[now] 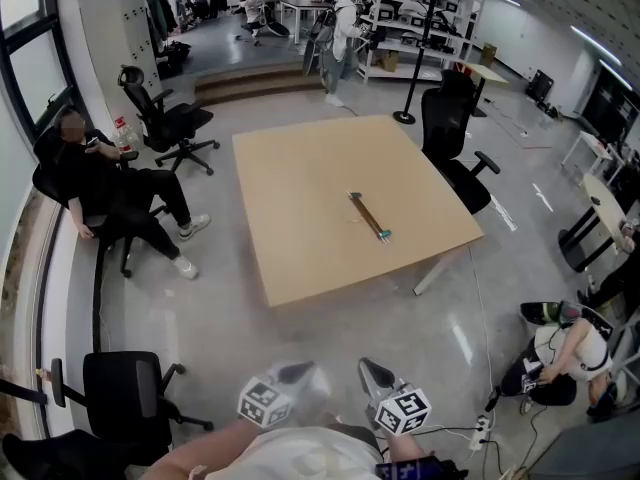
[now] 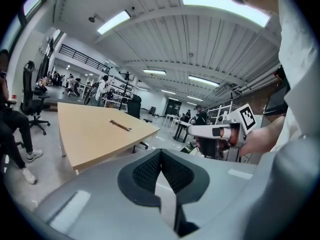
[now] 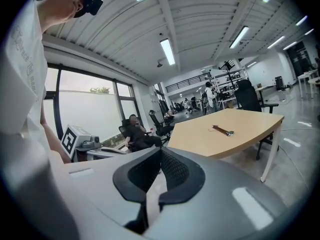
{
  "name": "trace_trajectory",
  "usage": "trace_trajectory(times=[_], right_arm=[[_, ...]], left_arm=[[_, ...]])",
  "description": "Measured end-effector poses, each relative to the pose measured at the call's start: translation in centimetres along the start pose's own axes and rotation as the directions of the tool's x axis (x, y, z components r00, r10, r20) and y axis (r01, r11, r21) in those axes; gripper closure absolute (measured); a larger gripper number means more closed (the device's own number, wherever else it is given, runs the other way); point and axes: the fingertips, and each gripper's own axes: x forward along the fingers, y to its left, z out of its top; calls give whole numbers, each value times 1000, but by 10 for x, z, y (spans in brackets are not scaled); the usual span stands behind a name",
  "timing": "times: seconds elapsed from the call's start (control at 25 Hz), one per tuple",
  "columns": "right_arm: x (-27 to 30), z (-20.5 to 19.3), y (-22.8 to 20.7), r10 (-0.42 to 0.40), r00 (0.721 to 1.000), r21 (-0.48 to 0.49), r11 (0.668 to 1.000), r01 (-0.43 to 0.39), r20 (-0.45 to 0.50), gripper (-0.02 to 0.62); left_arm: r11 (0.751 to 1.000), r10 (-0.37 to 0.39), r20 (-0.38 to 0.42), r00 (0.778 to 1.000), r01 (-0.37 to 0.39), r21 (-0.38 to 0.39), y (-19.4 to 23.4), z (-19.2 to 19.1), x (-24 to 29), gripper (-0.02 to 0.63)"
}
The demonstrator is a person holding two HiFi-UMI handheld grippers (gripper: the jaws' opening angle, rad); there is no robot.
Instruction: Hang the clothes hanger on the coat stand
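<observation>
Left gripper [image 1: 293, 374] and right gripper [image 1: 373, 371], bottom centre, both have ribbed black pads [image 2: 142, 173] pinched together, empty. Slim wooden clothes hanger [image 1: 368, 215] lies mid-frame on smooth tan table [image 1: 295, 183].

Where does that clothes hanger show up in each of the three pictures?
Head view: the clothes hanger lies just right of the picture's middle, on the near right part of the table.
Left gripper view: small and left of centre, lying on the tabletop.
Right gripper view: right of centre, lying on the tabletop.
Shared landmark: the light wooden table under it, seen in all three views.
</observation>
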Motion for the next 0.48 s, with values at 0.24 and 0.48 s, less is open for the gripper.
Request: trace_trajectory(times=[0.24, 0.48], right_arm=[[24, 26, -53, 34, 999, -6, 999, -34, 15, 581], [35, 54, -106, 66, 998, -18, 998, -65, 19, 581]], left_arm=[[999, 21, 9, 1000, -21, 24, 14, 32, 58, 604], [998, 46, 43, 998, -48, 44, 21, 70, 114, 604]])
